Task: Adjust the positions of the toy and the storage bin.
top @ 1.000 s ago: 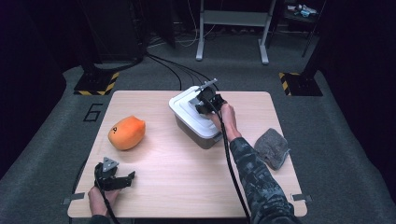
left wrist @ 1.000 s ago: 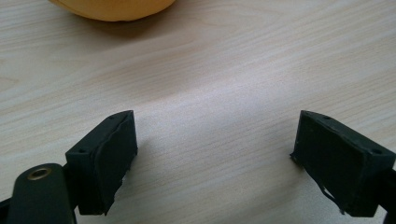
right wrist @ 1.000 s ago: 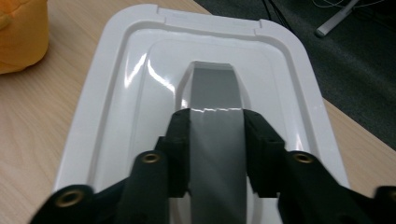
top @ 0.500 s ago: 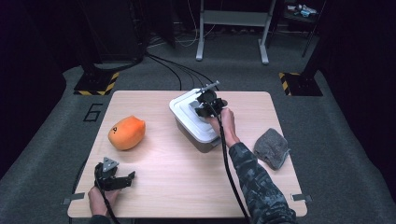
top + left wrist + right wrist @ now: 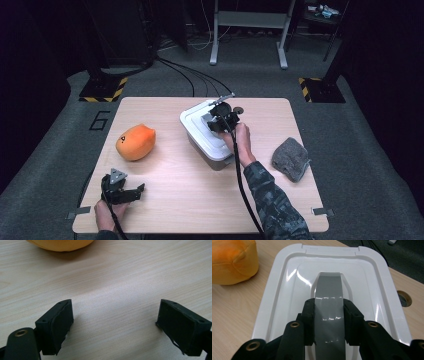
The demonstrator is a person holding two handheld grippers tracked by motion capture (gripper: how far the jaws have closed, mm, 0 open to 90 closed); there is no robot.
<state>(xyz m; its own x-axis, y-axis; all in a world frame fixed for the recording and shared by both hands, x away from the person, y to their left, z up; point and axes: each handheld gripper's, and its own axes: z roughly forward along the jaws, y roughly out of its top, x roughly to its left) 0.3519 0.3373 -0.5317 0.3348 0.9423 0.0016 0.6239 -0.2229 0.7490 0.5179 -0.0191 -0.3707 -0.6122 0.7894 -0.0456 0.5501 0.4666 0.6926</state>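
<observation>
A white lidded box [image 5: 200, 136] stands at the middle of the wooden table [image 5: 170, 200]. Its white lid [image 5: 287, 290] has a grey handle [image 5: 329, 287] down the middle. My right gripper [image 5: 329, 307] is shut on that handle, one black pad on each side, and comes at the lid from the near right [image 5: 218, 121]. Left of the box lies an orange plush toy [image 5: 135, 142], whose rounded edge tops the left gripper view [image 5: 60, 243]. My left gripper [image 5: 136, 190] rests at the table's front left, open, with bare wood between its fingertips [image 5: 115, 317].
A crumpled grey cloth [image 5: 291, 159] lies near the table's right edge. A small round hole [image 5: 404, 298] sits in the tabletop just beyond the box. Black cables and metal stand legs cross the dark floor behind the table.
My right gripper, still on the handle, has shifted a little toward the near side of the table, and the box seems to have come with it. The left gripper has stayed put.
</observation>
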